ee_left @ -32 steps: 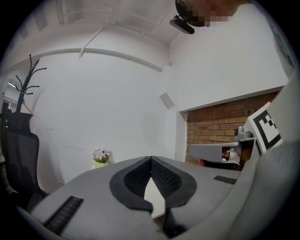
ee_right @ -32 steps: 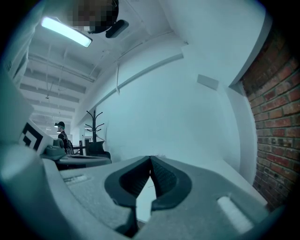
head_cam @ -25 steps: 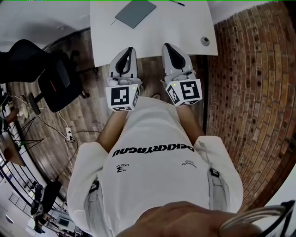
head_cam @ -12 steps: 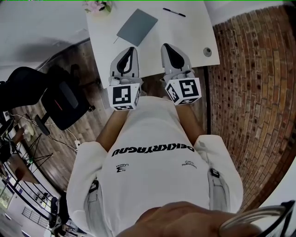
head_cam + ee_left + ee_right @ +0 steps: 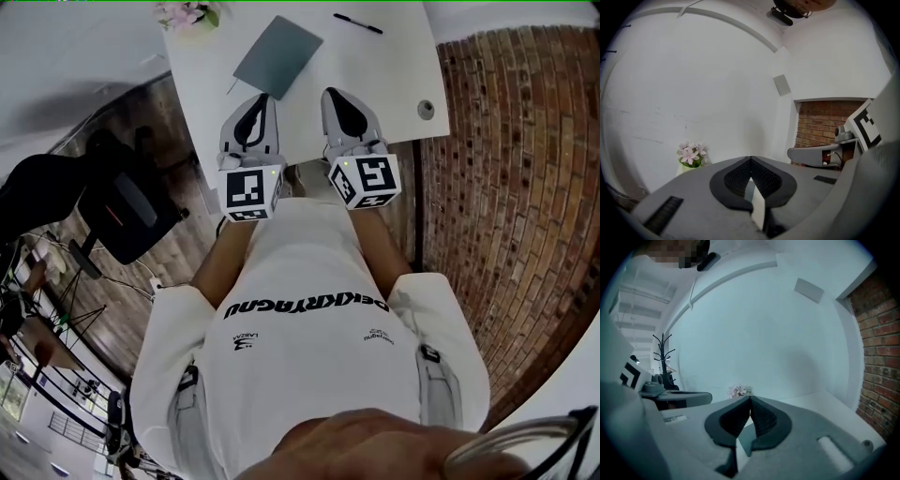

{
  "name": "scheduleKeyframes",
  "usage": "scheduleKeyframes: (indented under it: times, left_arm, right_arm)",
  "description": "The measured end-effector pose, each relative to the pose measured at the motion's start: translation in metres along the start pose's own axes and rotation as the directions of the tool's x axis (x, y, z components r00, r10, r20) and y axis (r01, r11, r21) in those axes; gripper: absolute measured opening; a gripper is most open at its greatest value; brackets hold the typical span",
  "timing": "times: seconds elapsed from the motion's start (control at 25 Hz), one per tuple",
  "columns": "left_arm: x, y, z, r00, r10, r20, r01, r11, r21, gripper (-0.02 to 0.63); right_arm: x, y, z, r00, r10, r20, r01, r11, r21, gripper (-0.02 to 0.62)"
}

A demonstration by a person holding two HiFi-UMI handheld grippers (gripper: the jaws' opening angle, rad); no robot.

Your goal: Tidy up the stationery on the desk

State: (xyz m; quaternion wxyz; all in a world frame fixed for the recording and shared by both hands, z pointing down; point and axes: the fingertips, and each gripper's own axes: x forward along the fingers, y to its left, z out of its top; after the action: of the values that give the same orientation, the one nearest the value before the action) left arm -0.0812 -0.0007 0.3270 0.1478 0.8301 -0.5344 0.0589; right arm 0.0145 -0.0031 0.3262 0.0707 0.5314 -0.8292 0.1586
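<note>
Fig. Two grippers at the near edge of the desk (image 5: 394, 70), each with its jaws closed on nothing.
Left gripper (image 5: 266, 98) and right gripper (image 5: 332, 93) sit side by side, apart. Grey notebook (image 5: 278, 54) lies at 12 o'clock, just beyond the left tips. Black pen (image 5: 358, 24) lies at 1 o'clock by the far edge, with bare desktop between it and the right gripper. Flowers (image 5: 187, 13) occupy the 11 o'clock corner.
</note>
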Motion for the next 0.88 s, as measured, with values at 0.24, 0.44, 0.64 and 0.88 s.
scheduleKeyframes:
  times: [0.24,0.44,0.64,0.88]
  left_arm:
    - [0.038,0.024,-0.036,0.995,0.048,-0.084,-0.05,0.999,-0.014,-0.002]
    - [0.067,0.043,-0.075,0.983,0.076,-0.166,-0.082,0.996,-0.028,-0.002]
    - [0.093,0.064,-0.111,0.966,0.078,-0.245,-0.092,0.995,-0.047,0.005]
    - [0.118,0.091,-0.145,0.942,0.075,-0.327,-0.096,0.994,-0.049,0.053]
  right_arm:
    - [0.045,-0.019,-0.043,0.994,0.029,-0.108,-0.026,0.999,0.029,0.003]
    - [0.077,-0.039,-0.092,0.977,0.027,-0.212,-0.004,0.994,0.108,0.034]
    - [0.102,-0.052,-0.132,0.958,0.03,-0.285,0.024,0.982,0.185,0.064]
    - [0.125,-0.056,-0.167,0.938,0.029,-0.345,0.047,0.976,0.211,0.08]
